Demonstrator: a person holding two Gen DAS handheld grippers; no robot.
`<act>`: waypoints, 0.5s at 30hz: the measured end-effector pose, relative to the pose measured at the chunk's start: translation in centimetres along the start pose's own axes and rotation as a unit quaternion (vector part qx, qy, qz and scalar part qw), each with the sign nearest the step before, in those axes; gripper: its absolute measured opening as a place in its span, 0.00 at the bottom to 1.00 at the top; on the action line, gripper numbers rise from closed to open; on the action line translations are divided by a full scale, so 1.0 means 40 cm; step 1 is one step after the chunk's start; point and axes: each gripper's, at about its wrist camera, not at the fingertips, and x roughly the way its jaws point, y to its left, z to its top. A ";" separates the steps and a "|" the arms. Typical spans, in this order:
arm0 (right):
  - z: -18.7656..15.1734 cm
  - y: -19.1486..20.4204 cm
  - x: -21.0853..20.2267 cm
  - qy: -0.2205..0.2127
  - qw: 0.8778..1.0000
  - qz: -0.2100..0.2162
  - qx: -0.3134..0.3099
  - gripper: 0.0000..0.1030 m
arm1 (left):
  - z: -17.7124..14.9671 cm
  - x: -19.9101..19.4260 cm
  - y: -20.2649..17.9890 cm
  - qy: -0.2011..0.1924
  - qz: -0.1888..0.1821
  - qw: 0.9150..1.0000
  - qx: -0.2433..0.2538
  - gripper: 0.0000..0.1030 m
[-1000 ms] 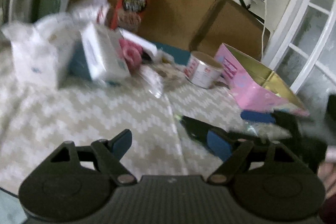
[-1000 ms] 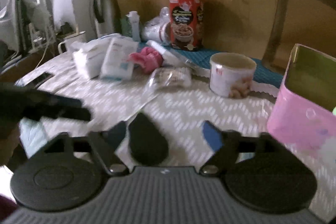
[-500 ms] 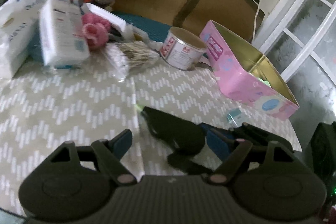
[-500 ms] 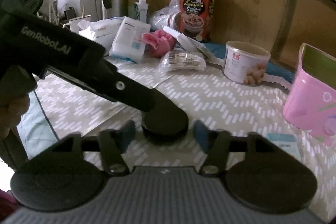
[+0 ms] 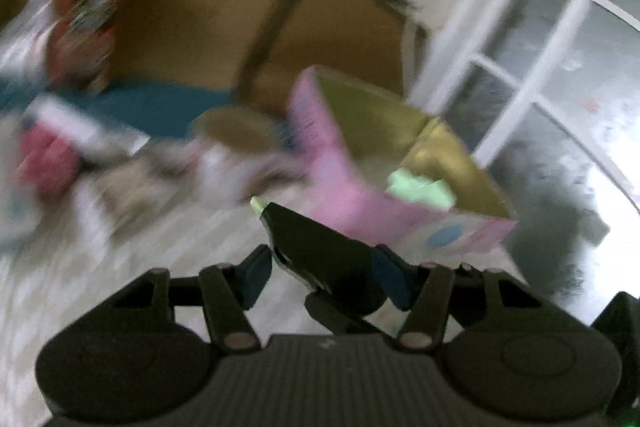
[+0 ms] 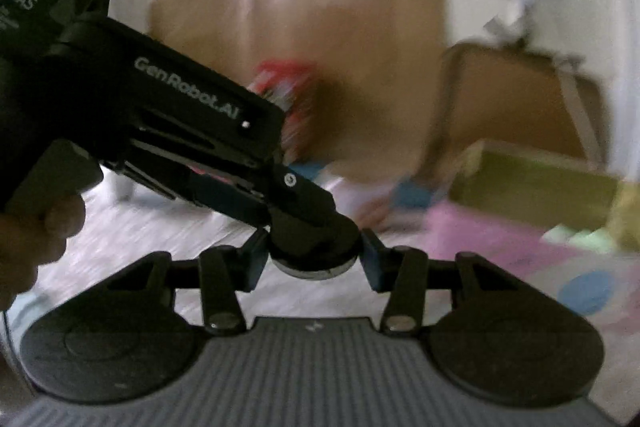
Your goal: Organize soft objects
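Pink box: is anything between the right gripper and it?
Yes. The left gripper crosses just in front of the right gripper, with its end between the right one's fingers. The pink box lies beyond, to the right, and is blurred.

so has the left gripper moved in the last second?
Yes. The left gripper has closed in on the pink box, now larger and nearer centre in its view.
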 end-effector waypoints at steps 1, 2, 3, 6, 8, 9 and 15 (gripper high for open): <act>0.011 -0.021 -0.010 -0.012 1.000 -0.021 -0.002 0.50 | 0.024 0.017 -0.032 -0.008 -0.010 1.000 0.017 0.54; 0.020 -0.041 -0.017 -0.021 0.999 -0.040 -0.005 0.50 | 0.043 0.036 -0.059 -0.015 -0.017 0.999 0.033 0.54; 0.029 -0.064 -0.022 -0.028 0.998 -0.060 -0.006 0.50 | 0.061 0.056 -0.084 -0.021 -0.025 0.998 0.046 0.54; 0.042 -0.142 -0.009 -0.037 0.993 -0.109 0.010 0.51 | 0.109 0.143 -0.133 -0.033 -0.049 0.996 0.068 0.55; 0.040 -0.184 0.033 -0.015 0.991 -0.131 0.022 0.53 | 0.127 0.211 -0.150 -0.031 -0.044 0.995 0.078 0.58; 0.035 -0.205 0.057 0.007 0.989 -0.146 0.028 0.61 | 0.129 0.233 -0.156 -0.026 -0.033 0.996 0.078 0.58; -0.013 -0.227 -0.037 0.021 0.989 -0.105 0.105 0.62 | 0.087 0.154 -0.095 -0.035 -0.033 0.998 0.046 0.62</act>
